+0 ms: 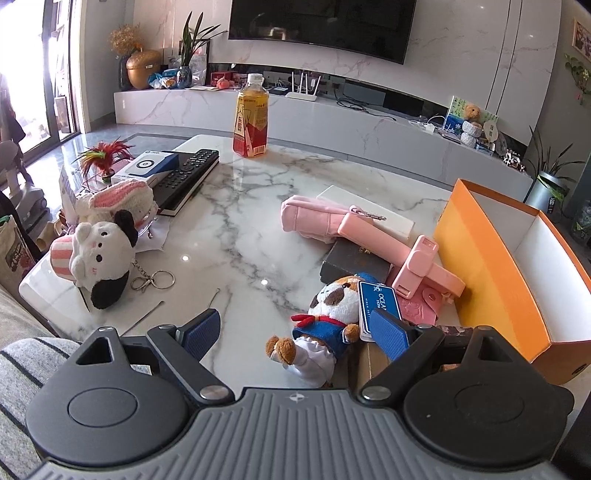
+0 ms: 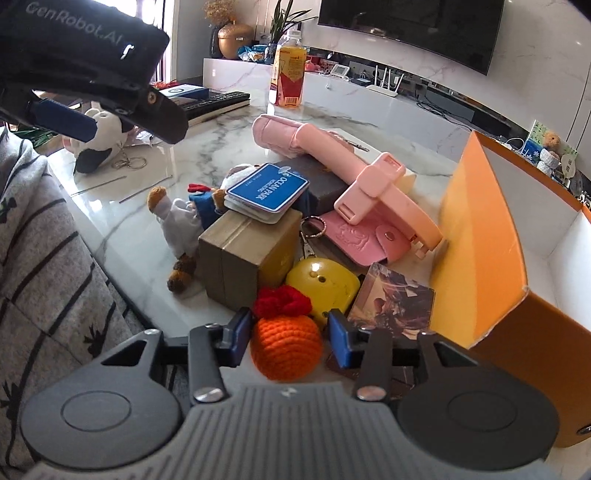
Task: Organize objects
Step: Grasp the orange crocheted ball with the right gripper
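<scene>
Marble table (image 1: 258,206) carries clutter. Orange box (image 1: 491,266) open at right edge. Pink selfie stick (image 2: 373,184) lies across dark case, tip near box. Sailor plush (image 1: 325,325) beside blue Ocean Park tag (image 2: 267,192). Orange crochet ball (image 2: 286,345) sits between right gripper (image 2: 288,338) fingers, spread apart, contact unclear. Left gripper (image 1: 295,332) fingers wide apart, holding nothing, above plush.

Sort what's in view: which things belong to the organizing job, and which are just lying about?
Job:
- orange box, open
- crochet orange, between the right gripper fingers
- dog plush
- pink stick
- pink pouch
- yellow case

Lying about:
- drink bottle
- remote
- TV
- router
- left gripper, open, holding nothing
</scene>
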{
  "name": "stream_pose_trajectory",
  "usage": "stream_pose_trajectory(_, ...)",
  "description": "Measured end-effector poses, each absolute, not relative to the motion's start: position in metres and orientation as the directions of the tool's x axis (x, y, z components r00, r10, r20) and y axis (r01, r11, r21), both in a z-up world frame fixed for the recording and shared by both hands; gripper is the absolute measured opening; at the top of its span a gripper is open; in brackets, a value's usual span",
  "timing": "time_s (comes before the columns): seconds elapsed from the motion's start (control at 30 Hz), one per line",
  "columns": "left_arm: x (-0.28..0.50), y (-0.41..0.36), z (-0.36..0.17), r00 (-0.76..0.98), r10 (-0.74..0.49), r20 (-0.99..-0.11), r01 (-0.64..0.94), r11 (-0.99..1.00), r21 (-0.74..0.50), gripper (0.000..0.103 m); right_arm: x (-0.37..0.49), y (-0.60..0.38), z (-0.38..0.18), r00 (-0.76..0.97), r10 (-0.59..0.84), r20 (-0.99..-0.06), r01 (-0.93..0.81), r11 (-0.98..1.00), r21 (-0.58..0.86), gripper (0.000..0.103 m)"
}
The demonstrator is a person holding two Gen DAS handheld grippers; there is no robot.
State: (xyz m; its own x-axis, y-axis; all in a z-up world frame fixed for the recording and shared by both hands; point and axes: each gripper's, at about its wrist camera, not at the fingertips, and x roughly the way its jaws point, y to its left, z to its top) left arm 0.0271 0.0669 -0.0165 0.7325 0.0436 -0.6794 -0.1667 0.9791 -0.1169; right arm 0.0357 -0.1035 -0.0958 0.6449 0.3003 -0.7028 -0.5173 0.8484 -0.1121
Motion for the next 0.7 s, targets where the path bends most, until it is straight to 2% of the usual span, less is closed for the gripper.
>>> stream_pose_trajectory(0.03,0.027,0.067,-0.017,0.731,0.044,-0.681,-0.167,0.979,-0.116,0.103,0.036,-0.103,-0.097,0.641,0.300,-0.706,-0.519,0.848,-0.110,0.042)
stream_pose_trajectory(0.17,0.031,0.065,-0.021,0.712,0.058,-0.700,-0.176,0.980,-0.098,0.103,0.034,-0.103,-0.098,0.655,0.298,-0.695,-0.516,0.848,-0.122,0.041)
stream_pose_trajectory(0.27,0.035,0.059,-0.023,0.706,0.058,-0.706,-0.165,0.983,-0.084,0.103,0.030,-0.108,-0.092,0.701,0.294,-0.650,-0.478,0.870,-0.123,0.041)
stream_pose_trajectory(0.43,0.044,0.035,-0.019,0.742,-0.005,-0.671,-0.041,0.998,-0.052,0.103,0.030,-0.116,-0.086,0.699,0.295,-0.651,-0.453,0.887,-0.085,0.041)
stream_pose_trajectory(0.6,0.053,0.014,-0.029,0.721,-0.034,-0.692,0.019,0.999,-0.030,0.103,0.016,-0.131,-0.078,0.696,0.331,-0.638,-0.462,0.886,-0.044,0.041)
stream_pose_trajectory(0.7,0.054,0.004,-0.032,0.721,-0.045,-0.692,0.053,0.999,-0.010,0.103,0.007,-0.135,-0.073,0.728,0.318,-0.607,-0.455,0.887,-0.082,0.041)
